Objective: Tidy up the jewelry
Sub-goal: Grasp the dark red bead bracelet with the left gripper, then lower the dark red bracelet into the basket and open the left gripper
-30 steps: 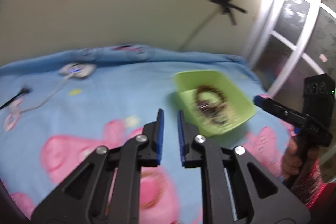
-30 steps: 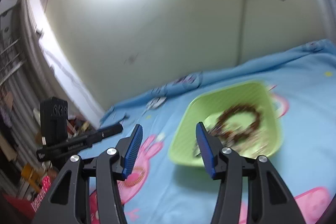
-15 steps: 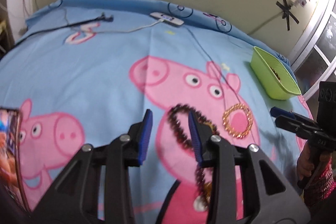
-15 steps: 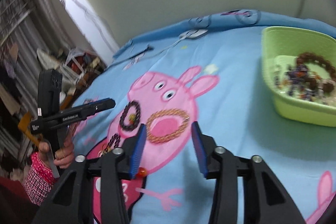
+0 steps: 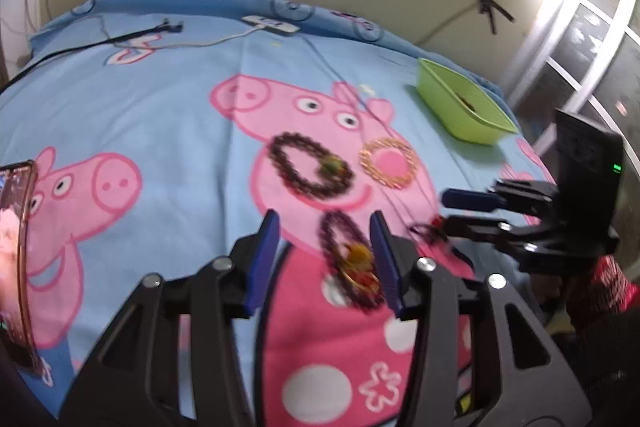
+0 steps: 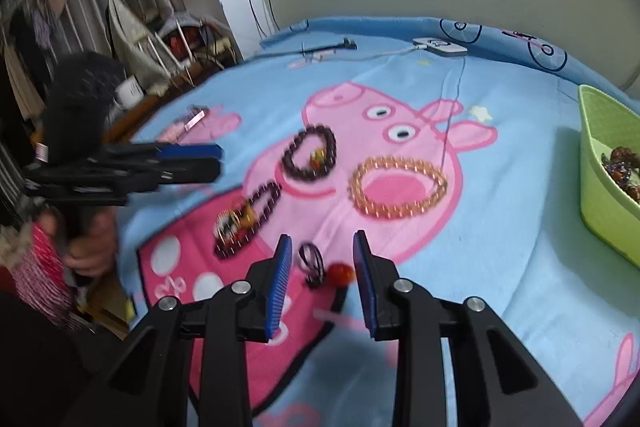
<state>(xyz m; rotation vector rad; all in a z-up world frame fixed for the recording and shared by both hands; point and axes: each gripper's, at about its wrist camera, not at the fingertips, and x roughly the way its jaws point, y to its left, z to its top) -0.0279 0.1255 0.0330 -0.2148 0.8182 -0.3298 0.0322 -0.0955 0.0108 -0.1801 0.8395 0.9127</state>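
3 bead bracelets lie on the blanket (image 5: 168,99): a dark one (image 5: 310,169), a gold one (image 5: 390,163), a long dark one (image 5: 352,263) between the left gripper's (image 5: 324,247) spread, just-opening jaws, untouched. The right gripper's (image 6: 322,263) closing jaws straddle a small ring (image 6: 312,263) and red bead (image 6: 340,273). Green tray (image 6: 600,187) well apart.

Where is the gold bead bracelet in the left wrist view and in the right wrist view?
Left wrist view: gold bead bracelet, right of centre, on the blanket.
Right wrist view: centre, around the pig's mouth.
Shared landmark: green tray, to the bracelet's right in both.
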